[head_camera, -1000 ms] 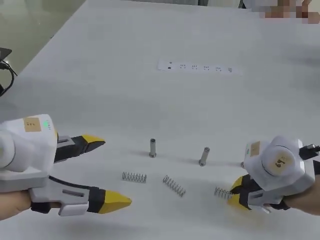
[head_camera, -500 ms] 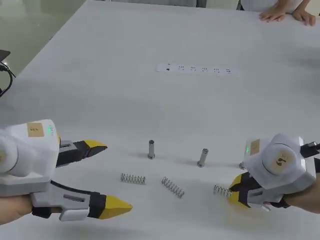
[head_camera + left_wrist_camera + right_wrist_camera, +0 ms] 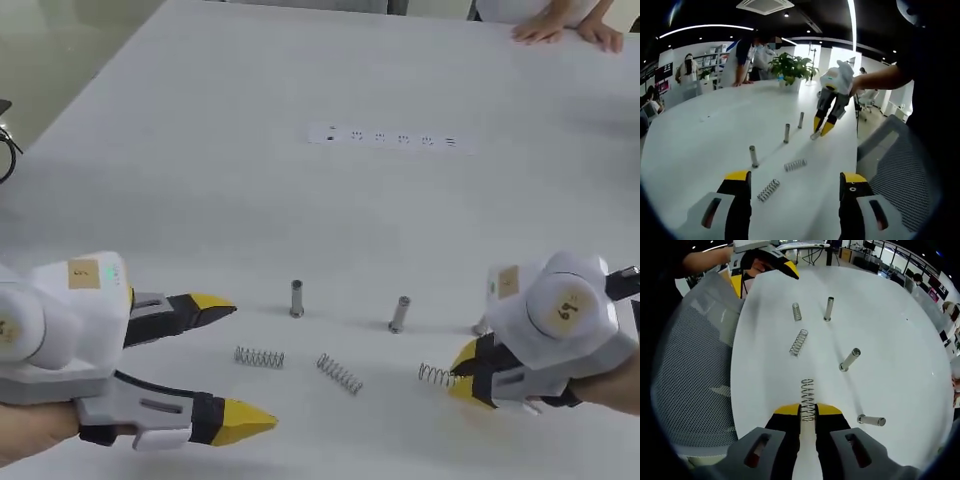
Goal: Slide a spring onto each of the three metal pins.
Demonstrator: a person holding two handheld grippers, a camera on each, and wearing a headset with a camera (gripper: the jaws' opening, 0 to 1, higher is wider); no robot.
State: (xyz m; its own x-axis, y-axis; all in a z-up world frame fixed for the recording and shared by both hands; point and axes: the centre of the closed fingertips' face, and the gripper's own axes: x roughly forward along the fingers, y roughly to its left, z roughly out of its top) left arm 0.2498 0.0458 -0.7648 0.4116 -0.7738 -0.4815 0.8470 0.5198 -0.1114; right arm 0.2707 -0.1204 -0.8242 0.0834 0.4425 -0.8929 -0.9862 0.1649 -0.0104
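- Lower left of the head view: the left gripper (image 3: 245, 367) is held over the white table (image 3: 200, 180). Its yellow-tipped jaws are spread wide, with only bare tabletop between them.
- Lower right of the same view: the right gripper (image 3: 460, 375) has its jaws drawn almost together, pinching one end of the gripped spring (image 3: 436, 375). The rest of the coil points toward the centre of the frame. In the right gripper view the coil runs straight up from the yellow tips at bottom centre.
- Bottom centre, between the two grippers: the middle spring (image 3: 339, 373) and the left spring (image 3: 259, 357) lie flat on the table. They are apart from each other and touch no pin.
- Just above those springs in the frame: the left pin (image 3: 297, 298) and the middle pin (image 3: 400, 313) stand upright, neither carrying a spring.
- The third pin (image 3: 481, 327) shows at the left edge of the right gripper's white body, partly hidden behind it.
- In the left gripper view all three pins rise in a line from centre left toward the right gripper.
- Upper centre of the head view: a white power strip (image 3: 380, 138) lies flat on the table.
- Top right corner: a person's hands (image 3: 560, 30) rest at the table's far edge.
- Top centre of the left gripper view: a potted plant (image 3: 790, 67) stands at the table's far end, and a mesh chair (image 3: 895, 165) sits at the right of that frame.
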